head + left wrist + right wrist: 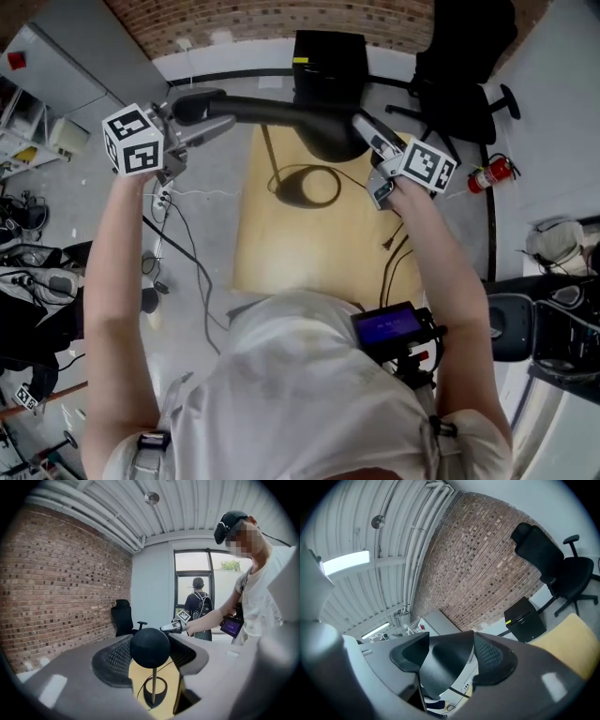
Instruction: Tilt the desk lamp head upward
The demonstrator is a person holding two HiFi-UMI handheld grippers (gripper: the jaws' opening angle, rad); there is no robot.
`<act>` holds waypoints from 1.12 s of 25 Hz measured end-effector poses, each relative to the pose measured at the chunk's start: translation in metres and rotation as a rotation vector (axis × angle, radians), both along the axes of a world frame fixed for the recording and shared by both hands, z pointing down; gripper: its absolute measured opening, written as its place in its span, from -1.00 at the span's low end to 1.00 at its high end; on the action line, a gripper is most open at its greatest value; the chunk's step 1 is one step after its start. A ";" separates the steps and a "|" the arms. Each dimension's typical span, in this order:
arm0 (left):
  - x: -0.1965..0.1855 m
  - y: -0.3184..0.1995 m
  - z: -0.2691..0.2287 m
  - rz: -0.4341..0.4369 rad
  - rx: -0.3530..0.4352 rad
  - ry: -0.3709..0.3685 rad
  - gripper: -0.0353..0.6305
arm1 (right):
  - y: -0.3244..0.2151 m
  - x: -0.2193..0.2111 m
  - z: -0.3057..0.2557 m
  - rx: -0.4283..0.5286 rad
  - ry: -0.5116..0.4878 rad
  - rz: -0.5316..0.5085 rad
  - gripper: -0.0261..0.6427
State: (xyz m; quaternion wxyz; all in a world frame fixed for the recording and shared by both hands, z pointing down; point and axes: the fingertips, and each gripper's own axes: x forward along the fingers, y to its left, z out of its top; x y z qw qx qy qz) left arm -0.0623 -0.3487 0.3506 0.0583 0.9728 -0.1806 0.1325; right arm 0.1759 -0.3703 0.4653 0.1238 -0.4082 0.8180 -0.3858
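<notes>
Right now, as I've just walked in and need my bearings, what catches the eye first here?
A black desk lamp stretches over the yellow table, held at both ends. At the head view's left, the left gripper clamps its ball end; at its right, the right gripper grips the cone-shaped lamp head.

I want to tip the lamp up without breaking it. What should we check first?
1. Left gripper clamped on the black ball at the lamp arm's end: ok.
2. Right gripper clamped on the lamp head: ok.
3. Lamp base resting flat on the yellow desk: ok.
4. Cord loose enough not to tug: cannot tell.
5. Room above the lamp head to swing up: ok, only the ceiling is up there.
</notes>
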 end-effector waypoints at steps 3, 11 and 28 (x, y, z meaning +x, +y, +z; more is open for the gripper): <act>-0.003 -0.002 -0.003 0.050 0.073 -0.038 -0.20 | -0.007 -0.005 -0.004 -0.016 -0.030 0.004 0.00; 0.002 0.003 0.009 0.117 0.104 -0.214 -0.21 | -0.016 0.001 -0.020 0.039 -0.062 0.014 -0.03; -0.003 0.012 0.042 0.107 -0.003 -0.316 -0.22 | -0.020 0.007 -0.085 0.242 0.286 0.023 -0.12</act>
